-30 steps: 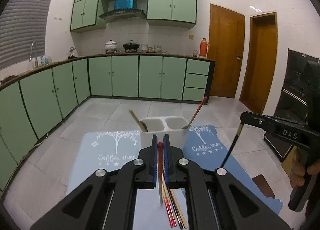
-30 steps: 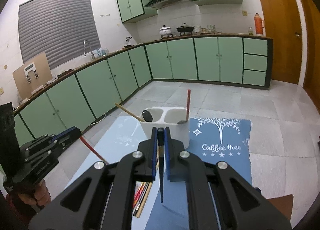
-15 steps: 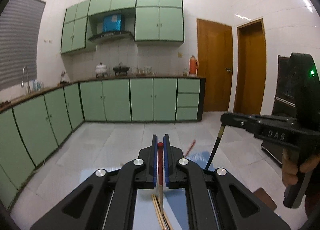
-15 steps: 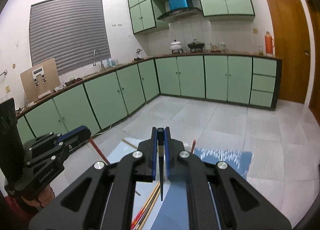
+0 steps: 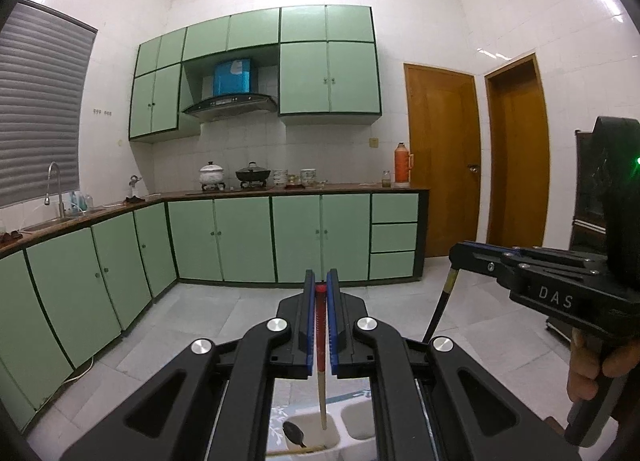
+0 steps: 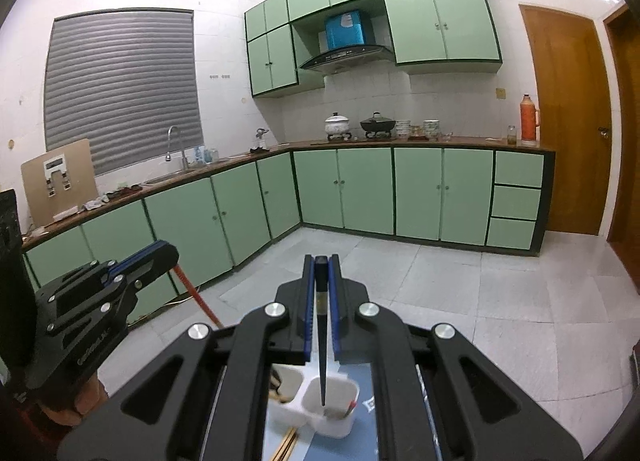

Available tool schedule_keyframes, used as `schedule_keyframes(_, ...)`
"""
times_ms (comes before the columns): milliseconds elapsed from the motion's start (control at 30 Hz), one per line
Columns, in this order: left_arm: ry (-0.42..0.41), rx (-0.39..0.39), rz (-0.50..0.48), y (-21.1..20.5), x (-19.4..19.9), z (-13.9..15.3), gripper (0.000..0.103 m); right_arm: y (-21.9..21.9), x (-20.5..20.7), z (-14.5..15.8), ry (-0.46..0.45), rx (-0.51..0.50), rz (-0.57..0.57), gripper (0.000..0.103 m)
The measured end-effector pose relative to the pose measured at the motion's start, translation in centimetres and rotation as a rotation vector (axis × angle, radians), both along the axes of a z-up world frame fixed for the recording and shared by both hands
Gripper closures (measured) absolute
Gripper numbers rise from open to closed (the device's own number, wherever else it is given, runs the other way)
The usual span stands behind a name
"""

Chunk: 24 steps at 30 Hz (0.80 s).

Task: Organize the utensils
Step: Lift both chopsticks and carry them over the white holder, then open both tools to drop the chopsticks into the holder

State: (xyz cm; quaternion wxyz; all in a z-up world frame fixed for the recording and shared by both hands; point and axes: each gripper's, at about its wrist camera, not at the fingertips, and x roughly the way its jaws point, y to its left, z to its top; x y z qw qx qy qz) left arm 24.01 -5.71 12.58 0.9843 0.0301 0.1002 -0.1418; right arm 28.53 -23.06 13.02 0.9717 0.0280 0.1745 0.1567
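My left gripper point(image 5: 320, 281) is shut on a red-topped wooden chopstick point(image 5: 321, 381). The stick hangs down with its tip over the left compartment of the white two-part holder point(image 5: 335, 441). A dark spoon point(image 5: 294, 431) lies in that compartment. My right gripper point(image 6: 321, 263) is shut on a black chopstick point(image 6: 322, 361), whose tip points into the holder's point(image 6: 336, 427) right compartment. Each gripper also shows in the other's view, the right gripper point(image 5: 454, 251) with its black stick and the left gripper point(image 6: 170, 257) with its red stick point(image 6: 196, 297).
The holder stands on a blue printed mat point(image 6: 360, 437), with loose chopsticks point(image 6: 289, 441) lying beside it. Green cabinets point(image 5: 248, 237) line the far and left walls. Wooden doors point(image 5: 444, 165) are at the right. A person's hand point(image 5: 600, 365) grips the right tool's handle.
Both grippers have risen and tipped up with their chopsticks. The holder has slid from mid-frame to the bottom edge, and both sticks now hang over it.
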Motion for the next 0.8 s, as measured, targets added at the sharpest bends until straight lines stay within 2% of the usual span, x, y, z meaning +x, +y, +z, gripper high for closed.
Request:
schedule_keyframes(333,0.132,0.011,0.030,0.4,5.0,-5.7,0.097,1.2,4.4,-6.6,0.132,-0.023,0.023,0.096)
schedule_keyframes(400,0.158,0.012,0.030,0.5,5.3,-6.4,0.097,1.5,4.5,-7.2,0.143,-0.025,0.022,0.094)
schedule_keyframes(567,0.153,0.011,0.042,1.1,4.4,-6.4,0.091,1.3,3.3,-6.7,0.127,-0.008,0.008,0.089)
schedule_keyframes(633,0.144,0.005,0.045,1.5,3.9,-5.8,0.085,0.9,2.6,-6.2,0.110,-0.001,0.001,0.083)
schedule_keyframes(700,0.130,-0.002,0.049,1.8,3.2,-5.1,0.069,0.3,1.6,-5.6,0.089,0.007,-0.008,0.078)
schedule_keyframes(800,0.108,-0.002,0.057,2.1,1.6,-4.5,0.050,-0.5,-0.4,-5.1,0.068,0.021,-0.028,0.061)
